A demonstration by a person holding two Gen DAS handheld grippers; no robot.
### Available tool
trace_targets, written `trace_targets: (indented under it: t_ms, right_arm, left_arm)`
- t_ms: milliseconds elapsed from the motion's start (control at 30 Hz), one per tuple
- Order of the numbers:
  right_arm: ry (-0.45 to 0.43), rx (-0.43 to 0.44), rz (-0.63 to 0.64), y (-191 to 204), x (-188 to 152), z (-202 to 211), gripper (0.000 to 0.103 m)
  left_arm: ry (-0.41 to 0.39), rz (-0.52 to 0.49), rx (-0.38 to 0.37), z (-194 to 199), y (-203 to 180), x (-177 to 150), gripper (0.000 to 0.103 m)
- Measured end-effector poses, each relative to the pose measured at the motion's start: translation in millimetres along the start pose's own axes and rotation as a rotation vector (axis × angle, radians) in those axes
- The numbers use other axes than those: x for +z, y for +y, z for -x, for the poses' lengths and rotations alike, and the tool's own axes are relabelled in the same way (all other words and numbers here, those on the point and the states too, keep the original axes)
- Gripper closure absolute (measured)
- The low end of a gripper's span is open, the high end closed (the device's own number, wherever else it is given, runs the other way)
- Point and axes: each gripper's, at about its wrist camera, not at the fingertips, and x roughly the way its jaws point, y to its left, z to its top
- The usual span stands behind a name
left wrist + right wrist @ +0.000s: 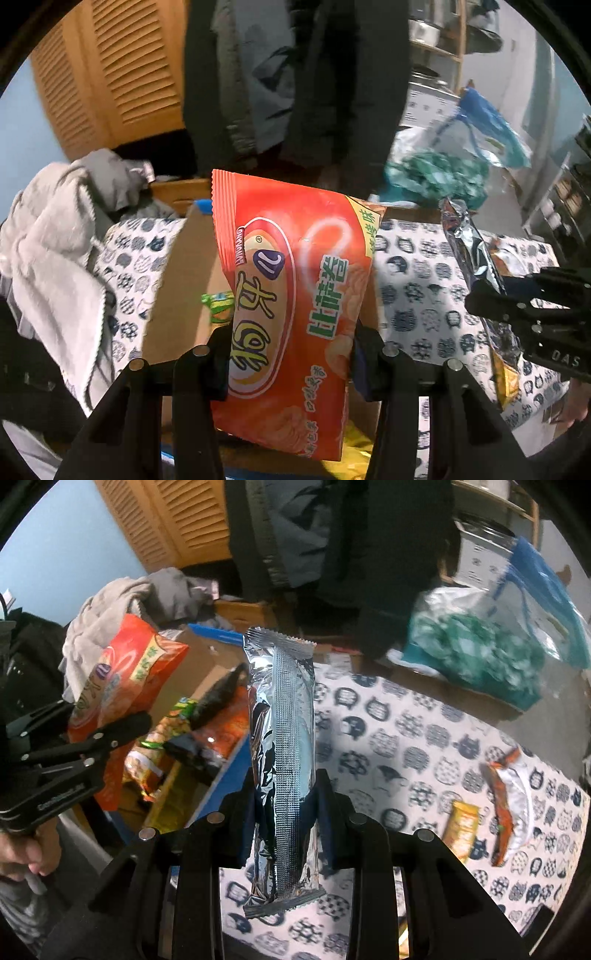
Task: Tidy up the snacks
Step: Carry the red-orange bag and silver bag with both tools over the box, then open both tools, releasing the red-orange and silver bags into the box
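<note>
My left gripper (290, 354) is shut on a red-orange snack bag (291, 295) with green lettering, held upright over an open cardboard box (184, 273). My right gripper (284, 812) is shut on a long silver foil packet (282, 760), held upright above the cat-print cloth (406, 738). In the right wrist view the red-orange snack bag (122, 686) and the left gripper (92, 746) show at the left, over the cardboard box (207, 672) that holds several snack packs. The silver foil packet (469, 243) and the right gripper (524, 306) appear at the right of the left wrist view.
A yellow snack pack (461, 827) and an orange-and-white pack (509, 805) lie on the cloth at the right. Grey clothes (62, 243) are heaped at the left. A green-and-blue plastic bag (491, 657) sits at the back right. Dark coats (295, 74) hang behind.
</note>
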Motion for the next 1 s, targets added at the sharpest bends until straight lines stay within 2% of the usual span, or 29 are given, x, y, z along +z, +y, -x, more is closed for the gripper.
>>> trace_targets:
  t_ms: [400,867,900,933,1000]
  right_arm:
    - [0.055,0.043,0.044,48,25,-36,0.075]
    - [0.108,0.116,0.008,68,43,-66,0.074]
    - [0.112,0.135,-0.003,68,44,-68,0.069]
    - [0.117,0.155,-0.009,67,45,-70,0.056]
    - [0.111,0.173,-0.014,67,44,-71,0.038]
  left_arm:
    - [0.069,0.141,0.064,-27,59,-18,0.054]
    - [0.116,0.155,0.068,-41,68,-27,0.051]
    - [0.114,0.152,0.078,-41,68,-27,0.049]
    - [0.113,0.149,0.087,-41,67,-28,0.045]
    - [0.107,0.138,0.102,-40,65,-28,0.044]
